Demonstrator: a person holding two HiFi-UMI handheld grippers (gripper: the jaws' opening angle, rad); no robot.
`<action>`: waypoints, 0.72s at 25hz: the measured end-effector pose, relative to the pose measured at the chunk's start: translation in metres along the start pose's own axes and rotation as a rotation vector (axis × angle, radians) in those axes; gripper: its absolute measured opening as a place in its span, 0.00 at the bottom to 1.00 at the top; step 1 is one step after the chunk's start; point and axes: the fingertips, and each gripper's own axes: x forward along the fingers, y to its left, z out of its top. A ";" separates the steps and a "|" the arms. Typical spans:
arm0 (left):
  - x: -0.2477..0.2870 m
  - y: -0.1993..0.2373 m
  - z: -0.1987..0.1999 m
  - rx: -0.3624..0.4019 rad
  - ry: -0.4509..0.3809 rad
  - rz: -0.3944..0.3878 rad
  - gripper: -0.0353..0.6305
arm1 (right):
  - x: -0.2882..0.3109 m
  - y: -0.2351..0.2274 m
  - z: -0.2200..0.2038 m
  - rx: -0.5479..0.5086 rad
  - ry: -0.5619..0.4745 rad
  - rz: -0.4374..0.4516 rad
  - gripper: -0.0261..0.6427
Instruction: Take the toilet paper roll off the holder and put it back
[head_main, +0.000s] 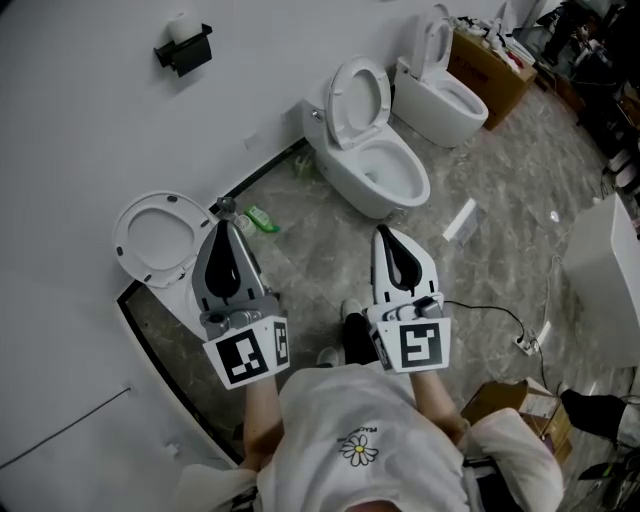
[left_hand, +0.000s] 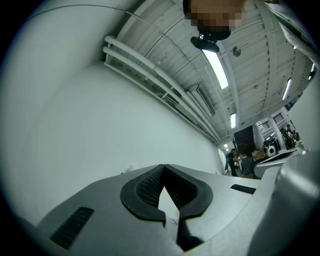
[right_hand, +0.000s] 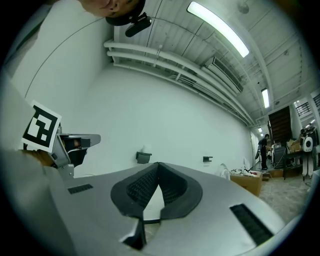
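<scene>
The black toilet paper holder (head_main: 183, 50) hangs on the white wall at the far upper left, with the white roll (head_main: 181, 24) on it. In the right gripper view the holder (right_hand: 143, 157) shows small on the wall, straight beyond the jaw tips. My left gripper (head_main: 226, 224) and right gripper (head_main: 384, 233) are held side by side in front of the person's chest, well short of the holder. Both are shut with nothing between the pads (left_hand: 150, 187) (right_hand: 142, 187). The left gripper (right_hand: 55, 140) also shows at the left of the right gripper view.
A toilet with its lid raised (head_main: 155, 240) stands just beyond the left gripper. Two more toilets (head_main: 375, 165) (head_main: 440, 90) stand to the right along the wall. A green bottle (head_main: 262, 220), a white box (head_main: 460, 221), a power strip with cable (head_main: 525, 342) and cardboard boxes (head_main: 490, 65) lie on the floor.
</scene>
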 end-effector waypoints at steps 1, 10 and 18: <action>0.003 0.002 -0.003 0.002 -0.005 0.007 0.08 | 0.005 -0.001 -0.002 0.001 -0.006 0.003 0.05; 0.074 0.009 -0.046 0.033 -0.019 0.065 0.08 | 0.095 -0.031 -0.026 0.023 -0.086 0.046 0.05; 0.211 0.008 -0.070 0.049 0.011 0.120 0.08 | 0.237 -0.094 -0.028 0.038 -0.092 0.100 0.05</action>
